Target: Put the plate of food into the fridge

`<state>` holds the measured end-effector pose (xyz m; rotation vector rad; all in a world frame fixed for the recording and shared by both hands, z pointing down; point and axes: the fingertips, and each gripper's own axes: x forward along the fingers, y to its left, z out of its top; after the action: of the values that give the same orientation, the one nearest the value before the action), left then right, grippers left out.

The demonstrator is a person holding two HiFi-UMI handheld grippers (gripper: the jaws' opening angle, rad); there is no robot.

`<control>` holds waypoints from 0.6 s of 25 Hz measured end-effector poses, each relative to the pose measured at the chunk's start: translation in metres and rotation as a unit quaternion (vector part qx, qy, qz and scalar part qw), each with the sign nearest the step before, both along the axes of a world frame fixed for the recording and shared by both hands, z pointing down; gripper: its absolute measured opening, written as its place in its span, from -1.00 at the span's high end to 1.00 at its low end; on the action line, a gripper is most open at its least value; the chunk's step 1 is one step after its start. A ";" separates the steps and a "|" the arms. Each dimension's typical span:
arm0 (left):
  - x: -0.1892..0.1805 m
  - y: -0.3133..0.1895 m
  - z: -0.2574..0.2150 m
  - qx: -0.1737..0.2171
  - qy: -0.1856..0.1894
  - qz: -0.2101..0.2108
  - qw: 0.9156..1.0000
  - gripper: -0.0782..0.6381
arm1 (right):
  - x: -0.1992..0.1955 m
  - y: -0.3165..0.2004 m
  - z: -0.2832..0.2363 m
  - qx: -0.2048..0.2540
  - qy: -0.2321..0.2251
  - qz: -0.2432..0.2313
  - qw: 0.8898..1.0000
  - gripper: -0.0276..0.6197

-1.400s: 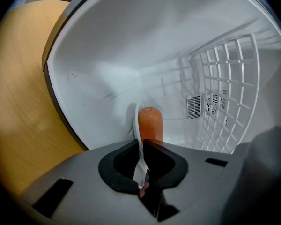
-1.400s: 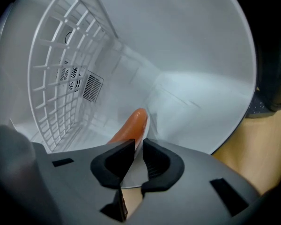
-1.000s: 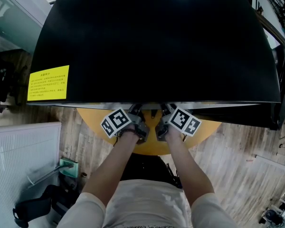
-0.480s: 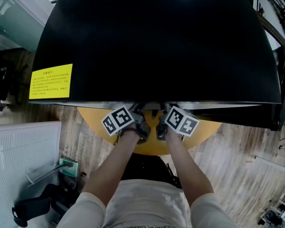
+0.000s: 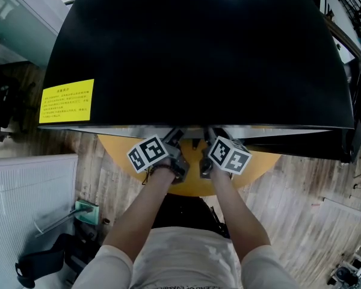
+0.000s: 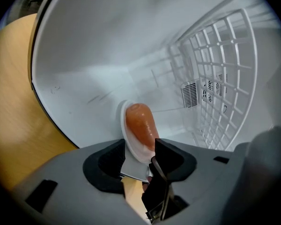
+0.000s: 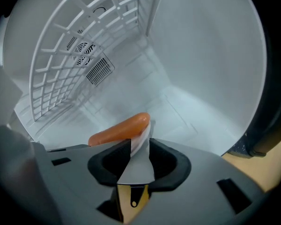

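White fridge interior [image 6: 79,55], wire shelf [image 6: 220,78] at the side. The plate [image 6: 132,149] with the sausage [image 6: 140,123] is inside, low over the floor. Your left gripper [image 6: 140,143] has just been opening and the rim sits loose between its wide jaws. Your right gripper [image 7: 140,146] pinches the rim. Risks: a one-sided hold tips the plate and the sausage rolls off, or the left jaw snags the rim on pull-out.

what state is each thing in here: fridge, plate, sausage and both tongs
fridge, open, both tongs reaching inside
plate, inside the fridge, its rim between the jaws of both tongs
sausage, lying on the plate
left tongs, open, jaws have just been opening, plate rim between them but not pressed
right tongs, shut on the plate rim
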<state>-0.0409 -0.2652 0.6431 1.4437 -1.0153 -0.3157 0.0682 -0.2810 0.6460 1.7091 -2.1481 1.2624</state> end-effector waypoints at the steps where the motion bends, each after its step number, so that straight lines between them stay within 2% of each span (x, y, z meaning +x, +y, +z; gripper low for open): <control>1: 0.000 0.002 -0.001 0.001 -0.002 0.002 1.000 0.23 | 0.001 0.001 -0.001 0.000 0.000 0.000 1.000 0.54; 7: -0.008 0.014 -0.005 0.001 -0.015 0.006 1.000 0.22 | 0.004 0.010 -0.005 0.000 -0.005 0.004 1.000 0.54; 12: -0.010 0.033 -0.017 0.015 -0.053 0.042 0.998 0.22 | 0.004 0.027 -0.020 0.006 -0.002 -0.012 1.000 0.54; 15: -0.011 0.051 -0.024 0.015 -0.059 0.052 0.997 0.22 | -0.001 0.044 -0.028 0.011 0.008 -0.029 0.999 0.55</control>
<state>-0.0516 -0.2143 0.6189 1.5511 -1.0300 -0.1728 0.0673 -0.2373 0.6179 1.6456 -2.1930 1.2112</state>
